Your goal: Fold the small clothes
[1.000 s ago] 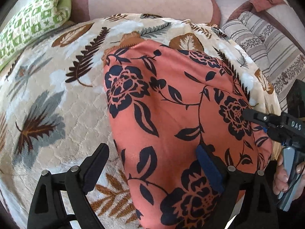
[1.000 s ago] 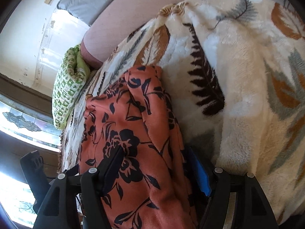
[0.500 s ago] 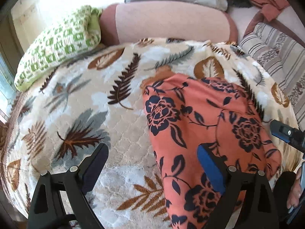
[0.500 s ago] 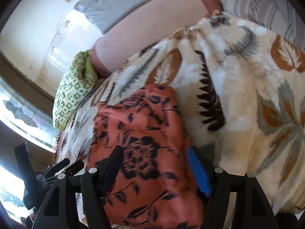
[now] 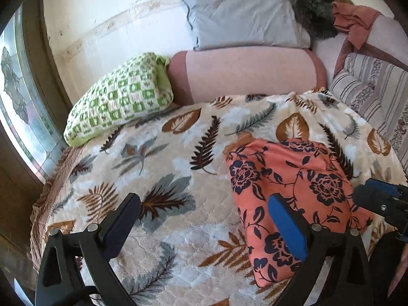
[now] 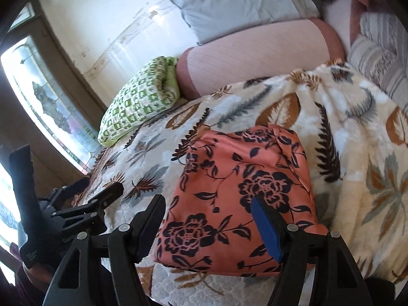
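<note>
Salmon floral garment (image 5: 293, 186), folded, flat.

Bed (image 5: 178, 229) covered by a cream blanket (image 6: 357, 153) printed with leaves. Folded orange floral garment (image 5: 293, 186) lying flat on it near the front edge; green-and-white checked pillow (image 5: 122, 99) and pink bolster (image 5: 250, 71) at the far end.

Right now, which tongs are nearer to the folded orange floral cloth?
Right. The right tongs hang open just above the folded orange floral cloth. The left tongs, also open, are off its side, mostly over the leaf-print blanket.
</note>
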### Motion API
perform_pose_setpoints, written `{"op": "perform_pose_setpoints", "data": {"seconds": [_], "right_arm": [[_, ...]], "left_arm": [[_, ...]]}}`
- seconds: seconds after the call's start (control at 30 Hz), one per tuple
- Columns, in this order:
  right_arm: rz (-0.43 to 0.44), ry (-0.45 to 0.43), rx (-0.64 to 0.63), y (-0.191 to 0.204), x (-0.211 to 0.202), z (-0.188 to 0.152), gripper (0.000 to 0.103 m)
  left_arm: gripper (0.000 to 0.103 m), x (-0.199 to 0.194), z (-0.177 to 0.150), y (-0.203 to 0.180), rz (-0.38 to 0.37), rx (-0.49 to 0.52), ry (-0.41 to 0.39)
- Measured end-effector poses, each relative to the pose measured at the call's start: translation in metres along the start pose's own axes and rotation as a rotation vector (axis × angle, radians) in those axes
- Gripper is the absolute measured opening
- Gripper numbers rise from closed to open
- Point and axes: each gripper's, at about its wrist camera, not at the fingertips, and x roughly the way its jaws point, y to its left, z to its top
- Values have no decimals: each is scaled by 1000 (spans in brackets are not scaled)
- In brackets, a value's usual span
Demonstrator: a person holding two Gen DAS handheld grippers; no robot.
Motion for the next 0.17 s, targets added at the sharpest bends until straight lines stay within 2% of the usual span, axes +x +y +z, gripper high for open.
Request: {"op": "perform_pose_setpoints", "data": {"seconds": [0.1,0.17], "right_arm": [[3,-5,-9,3,-4,1,73],[-2,-14,-2,3,-6,1,73]], "left_arm": [[100,-9,0,4,-60,-25,-31],[100,-10,2,4,-70,-38,-38]]}}
